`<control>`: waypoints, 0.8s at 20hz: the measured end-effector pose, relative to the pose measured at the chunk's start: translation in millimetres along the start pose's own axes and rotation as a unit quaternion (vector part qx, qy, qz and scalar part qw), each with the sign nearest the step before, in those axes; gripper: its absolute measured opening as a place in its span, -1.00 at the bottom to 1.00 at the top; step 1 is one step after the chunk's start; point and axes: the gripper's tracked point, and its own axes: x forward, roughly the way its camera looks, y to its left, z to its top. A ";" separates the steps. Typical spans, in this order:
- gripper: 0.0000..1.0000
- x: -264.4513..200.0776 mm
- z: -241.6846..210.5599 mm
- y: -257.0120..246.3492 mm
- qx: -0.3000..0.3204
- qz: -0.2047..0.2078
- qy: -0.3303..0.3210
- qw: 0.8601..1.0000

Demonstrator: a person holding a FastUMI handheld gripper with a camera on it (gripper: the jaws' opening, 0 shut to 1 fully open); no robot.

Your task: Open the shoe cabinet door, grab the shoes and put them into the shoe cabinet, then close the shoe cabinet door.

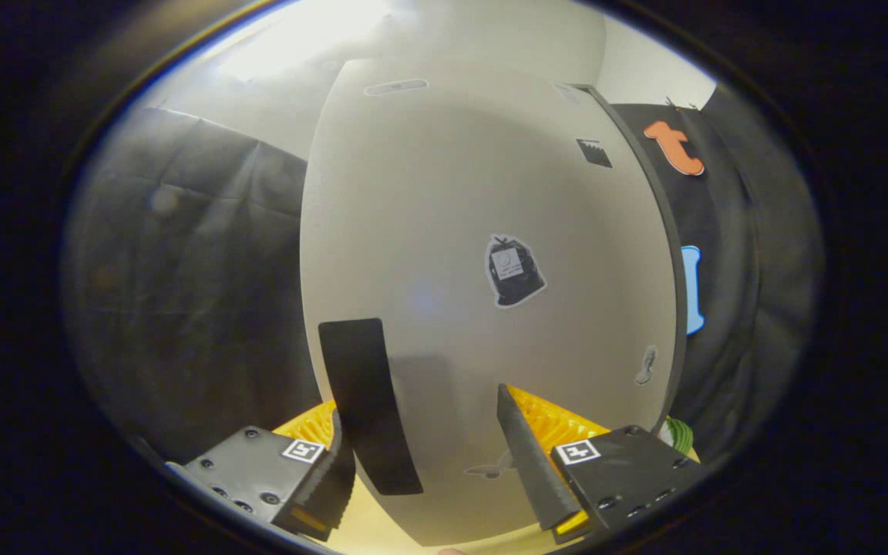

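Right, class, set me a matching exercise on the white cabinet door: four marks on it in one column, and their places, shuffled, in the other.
On the white cabinet door:
1. black bag-shaped sticker
2. long black strip
3. small black square sticker
4. pale oval label

A. near the door's top
B. mid-door, beyond the open gripper
C. right beside the left finger
D. high up, near the door's dark right edge

Pairs: 1-B, 2-C, 3-D, 4-A

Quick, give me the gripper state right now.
Gripper: open, holding nothing; its fingers straddle the dark handle strip on the white cabinet door just ahead.
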 end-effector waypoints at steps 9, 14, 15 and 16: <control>0.87 32.3 -5.3 12.5 -0.002 -0.040 -0.010 0.999; 0.88 50.7 -8.4 17.5 -0.009 -0.069 -0.015 0.997; 0.88 53.4 -8.9 18.8 -0.011 -0.074 -0.017 0.997; 0.88 54.4 -10.7 20.4 -0.011 -0.079 -0.018 0.997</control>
